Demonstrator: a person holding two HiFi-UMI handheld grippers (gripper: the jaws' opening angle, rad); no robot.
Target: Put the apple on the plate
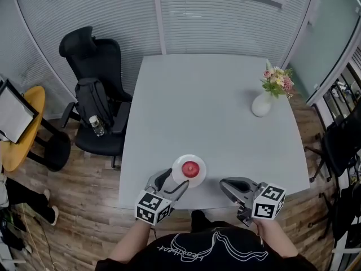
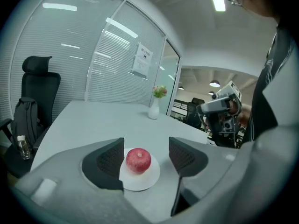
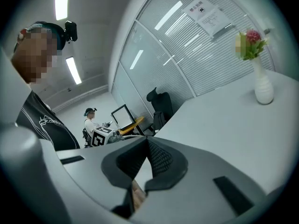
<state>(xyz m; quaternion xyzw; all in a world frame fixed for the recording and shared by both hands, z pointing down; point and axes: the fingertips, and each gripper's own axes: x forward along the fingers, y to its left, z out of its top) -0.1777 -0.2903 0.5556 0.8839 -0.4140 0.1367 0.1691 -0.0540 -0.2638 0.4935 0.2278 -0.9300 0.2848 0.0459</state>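
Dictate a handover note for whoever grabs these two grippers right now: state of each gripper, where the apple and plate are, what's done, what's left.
Left gripper: open, jaws apart, pointed at the apple without touching it.
Right gripper: shut, empty, over the table to the right of the plate.
Apple: resting on the white plate near the table's front edge.
Done: apple is on the plate.
Left: probably only drawing both grippers clear.
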